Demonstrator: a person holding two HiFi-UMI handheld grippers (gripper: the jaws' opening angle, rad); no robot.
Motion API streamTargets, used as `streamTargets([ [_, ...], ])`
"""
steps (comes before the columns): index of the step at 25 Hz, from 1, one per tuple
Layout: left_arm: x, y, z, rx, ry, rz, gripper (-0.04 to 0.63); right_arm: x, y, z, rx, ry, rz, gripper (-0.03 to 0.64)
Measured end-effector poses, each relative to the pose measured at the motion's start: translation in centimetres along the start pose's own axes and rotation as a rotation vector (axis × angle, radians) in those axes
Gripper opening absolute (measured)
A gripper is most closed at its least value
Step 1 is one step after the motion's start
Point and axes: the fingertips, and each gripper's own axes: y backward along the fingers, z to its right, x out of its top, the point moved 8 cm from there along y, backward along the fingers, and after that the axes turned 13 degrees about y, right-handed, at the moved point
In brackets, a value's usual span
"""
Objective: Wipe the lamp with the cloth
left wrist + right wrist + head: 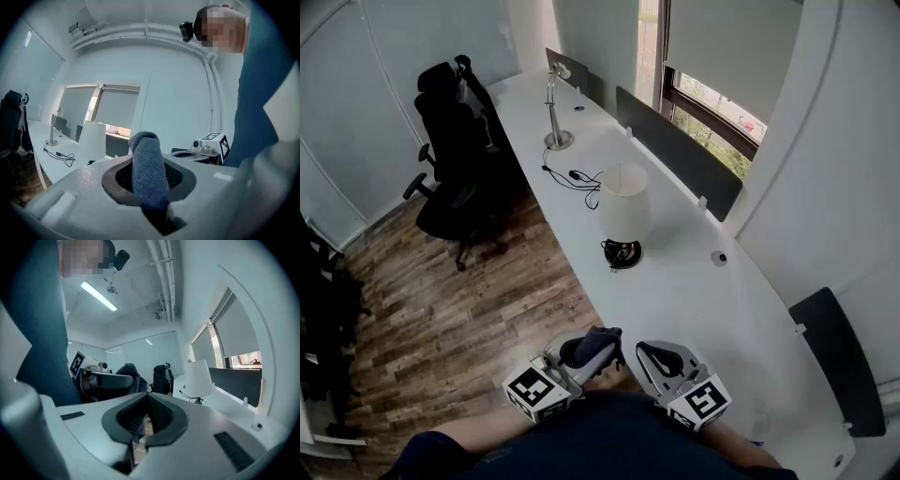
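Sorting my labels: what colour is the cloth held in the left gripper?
Slate blue, a plain towelling cloth; clearest in the left gripper view.

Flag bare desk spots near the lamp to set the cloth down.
Widest bare desk: from the lamp toward you. Narrower strip between lamp and divider. Crowded beyond the lamp: cable, then the gooseneck lamp.

A long white desk (694, 300) curves beneath a window (712, 98), a black chair (455, 159) on seemingly wooden floor (441, 309).
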Motion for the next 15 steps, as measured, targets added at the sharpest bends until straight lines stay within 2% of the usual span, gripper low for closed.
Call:
streamTargets([
  [15,0.41,-0.47,-0.35,0.009,0.007,-0.003,0.067,-0.17,-0.42,0.60,-0.001,-0.014,0.032,0.011],
])
